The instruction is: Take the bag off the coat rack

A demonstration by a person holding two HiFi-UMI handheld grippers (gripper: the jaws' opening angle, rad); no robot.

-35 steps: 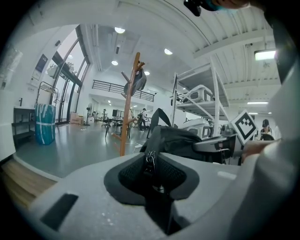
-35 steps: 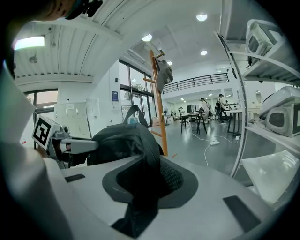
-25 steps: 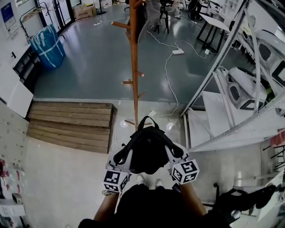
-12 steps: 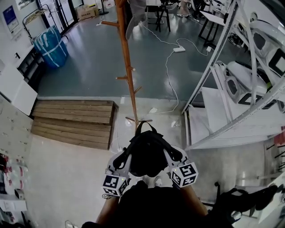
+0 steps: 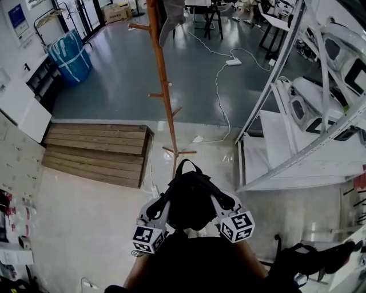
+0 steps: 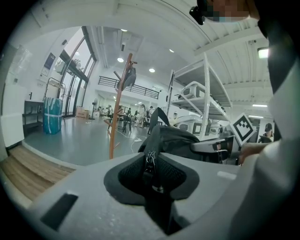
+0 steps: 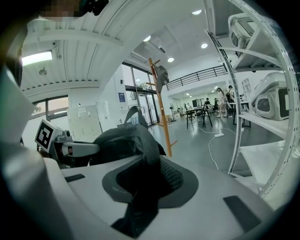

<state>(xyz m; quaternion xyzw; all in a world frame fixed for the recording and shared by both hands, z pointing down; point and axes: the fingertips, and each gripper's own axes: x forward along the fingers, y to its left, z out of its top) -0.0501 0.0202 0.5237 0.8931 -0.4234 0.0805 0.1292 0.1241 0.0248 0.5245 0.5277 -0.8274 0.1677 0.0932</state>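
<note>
A black bag point(image 5: 191, 197) hangs between my two grippers, close to my body and clear of the wooden coat rack point(image 5: 162, 80). My left gripper point(image 5: 160, 207) is shut on the bag's left side, its zipper edge point(image 6: 150, 161) pinched in the jaws. On the bag's right side my right gripper point(image 5: 219, 201) is shut on the fabric point(image 7: 145, 180). The bag's carry loop point(image 5: 187, 166) sticks up toward the rack's foot. A grey garment point(image 5: 171, 14) still hangs at the top of the rack.
A wooden platform point(image 5: 97, 151) lies left of the rack. White metal shelving point(image 5: 286, 114) with machines stands at the right. A white cable and power strip point(image 5: 231, 62) run across the grey floor beyond. A blue wrapped bin point(image 5: 66, 54) stands far left.
The bag stays gripped on both sides. The view has drawn back slightly from the rack, whose pole now leans further left in the head view.
</note>
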